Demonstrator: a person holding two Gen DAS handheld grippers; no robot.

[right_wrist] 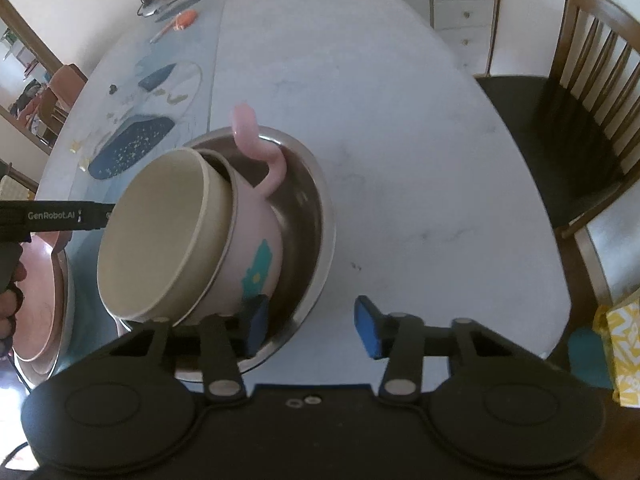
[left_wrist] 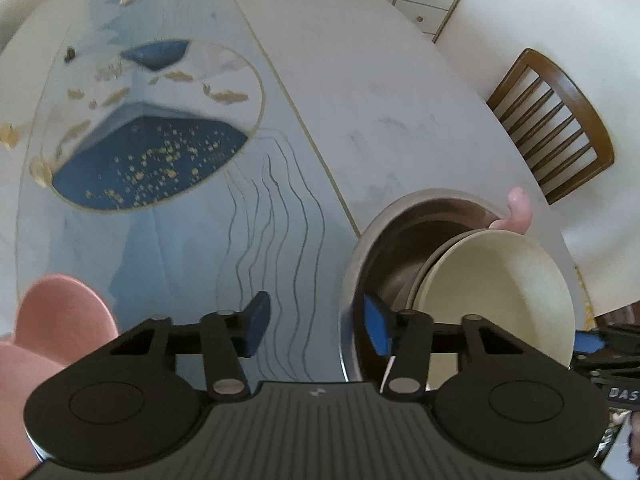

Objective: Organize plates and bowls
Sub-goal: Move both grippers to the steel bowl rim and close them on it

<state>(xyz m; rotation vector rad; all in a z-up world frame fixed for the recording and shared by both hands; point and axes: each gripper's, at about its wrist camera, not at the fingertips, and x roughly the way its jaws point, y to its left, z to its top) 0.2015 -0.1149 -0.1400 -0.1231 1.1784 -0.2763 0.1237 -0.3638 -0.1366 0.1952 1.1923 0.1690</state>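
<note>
Stacked dishware was seen leaning inside a steel mixing bowl (right_wrist: pixel 316 216), taken as the landmark on the marble-look table (right_wrist: pixel 400 160). Furthest left of the steel bowl, pink plates (left_wrist: pixel 60 320) were seen at the table's near edge, touching nothing in either gripper. Just left of the steel bowl, the left gripper (left_wrist: pixel 316 326) was held with its jaws wide apart and nothing between them; one blue pad was set outside the steel rim and the other inside it, probably so that the rim could be pinched and the bowl steadied. Inside the steel bowl, a cream bowl (right_wrist: pixel 156 236) was nested in a pink handled bowl (right_wrist: pixel 256 236), both tipped on edge against the steel wall, the pink handle (right_wrist: pixel 256 140) rising past the rim; such a tilt suggested a stack not yet settled flat. At the near rim of the steel bowl, the right gripper (right_wrist: pixel 312 330) was likewise spread wide and empty, one pad inside beside the pink bowl. Right of the steel bowl, bare tabletop was left open up to the edge, beyond which a wooden chair (right_wrist: pixel 580 100) stood.
</note>
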